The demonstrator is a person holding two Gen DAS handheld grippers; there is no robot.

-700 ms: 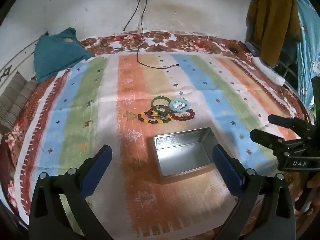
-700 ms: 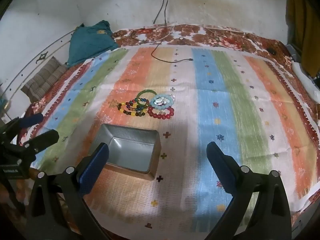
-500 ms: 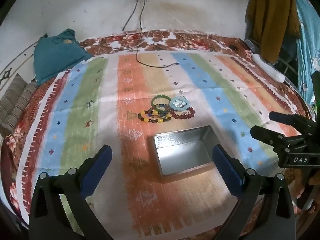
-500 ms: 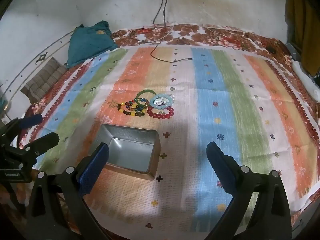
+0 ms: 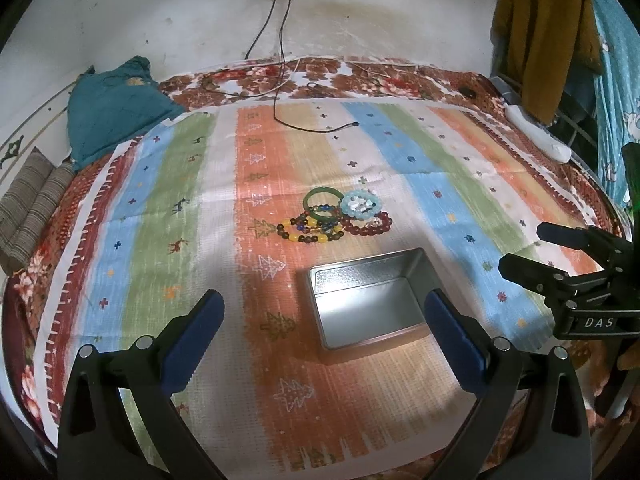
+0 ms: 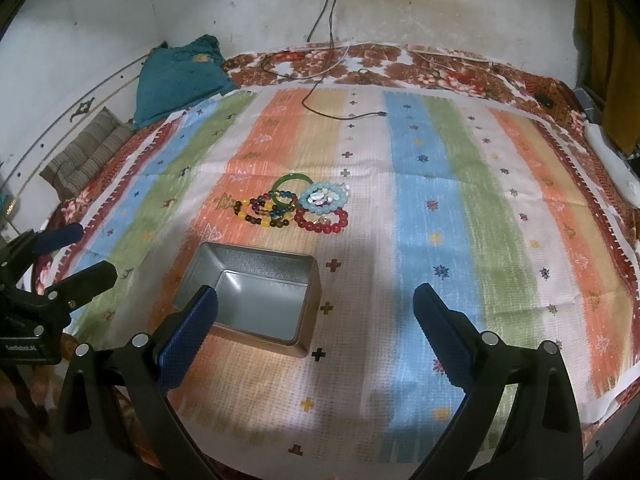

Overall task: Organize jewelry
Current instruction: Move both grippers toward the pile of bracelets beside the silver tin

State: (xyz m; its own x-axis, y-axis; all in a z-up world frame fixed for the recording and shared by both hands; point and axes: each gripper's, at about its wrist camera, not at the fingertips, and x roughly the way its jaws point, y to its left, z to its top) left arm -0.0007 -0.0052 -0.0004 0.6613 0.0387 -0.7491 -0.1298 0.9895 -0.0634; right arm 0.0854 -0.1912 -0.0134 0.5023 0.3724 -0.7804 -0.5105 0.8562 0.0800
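A pile of bead bracelets (image 5: 334, 218) lies mid-cloth: a green bangle (image 5: 322, 200), a pale blue one (image 5: 360, 203), a dark red one (image 5: 368, 226) and a multicoloured one (image 5: 306, 232). It also shows in the right wrist view (image 6: 294, 208). An open, empty metal tin (image 5: 368, 296) (image 6: 252, 300) sits nearer than the pile. My left gripper (image 5: 322, 334) is open and empty, hovering near the tin. My right gripper (image 6: 314, 336) is open and empty, with the tin at its left finger.
A striped cloth (image 5: 160, 220) covers a floral bed. A black cable (image 5: 304, 126) trails from a wall socket onto the cloth's far part. A teal cushion (image 5: 112, 104) and a striped pillow (image 5: 32, 204) lie at the left. Clothes (image 5: 540, 32) hang at the right.
Both grippers have shifted only slightly over the cloth and stay open. The bracelets and the tin have not moved.
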